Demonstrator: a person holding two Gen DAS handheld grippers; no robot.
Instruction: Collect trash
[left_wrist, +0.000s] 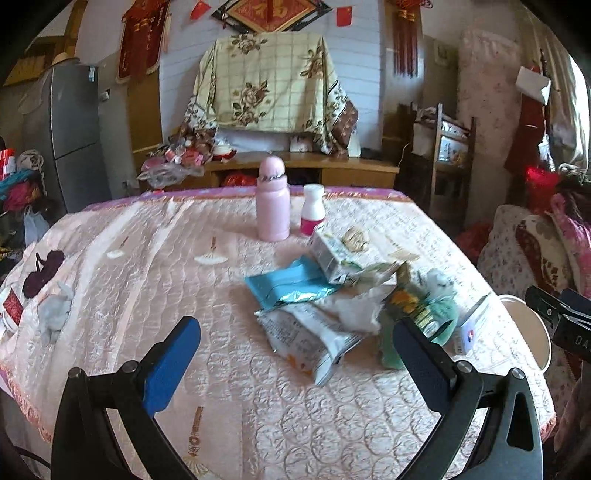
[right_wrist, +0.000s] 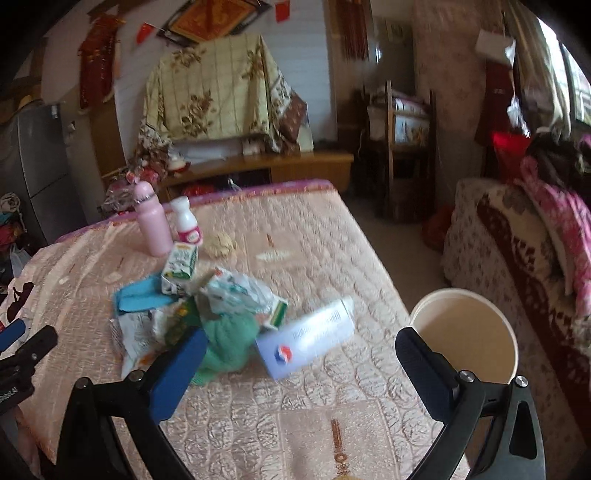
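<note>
A heap of trash lies on the pink quilted table (left_wrist: 147, 258): a teal foil packet (left_wrist: 288, 282), a white snack bag (left_wrist: 306, 336), a milk carton (left_wrist: 336, 251), crumpled tissue (left_wrist: 360, 308) and a green wrapper (left_wrist: 424, 314). A white-blue box (right_wrist: 306, 339) lies at the heap's right, also in the left wrist view (left_wrist: 471, 325). My left gripper (left_wrist: 295, 354) is open just before the snack bag. My right gripper (right_wrist: 299, 365) is open near the box. A white bin (right_wrist: 465, 332) stands beside the table's right edge.
A pink bottle (left_wrist: 273, 199) and a small white bottle (left_wrist: 313, 208) stand at the back of the table. Dark yarn (left_wrist: 42, 271) and a grey lump (left_wrist: 55, 312) lie at the left edge. A sofa (right_wrist: 517, 258) stands to the right.
</note>
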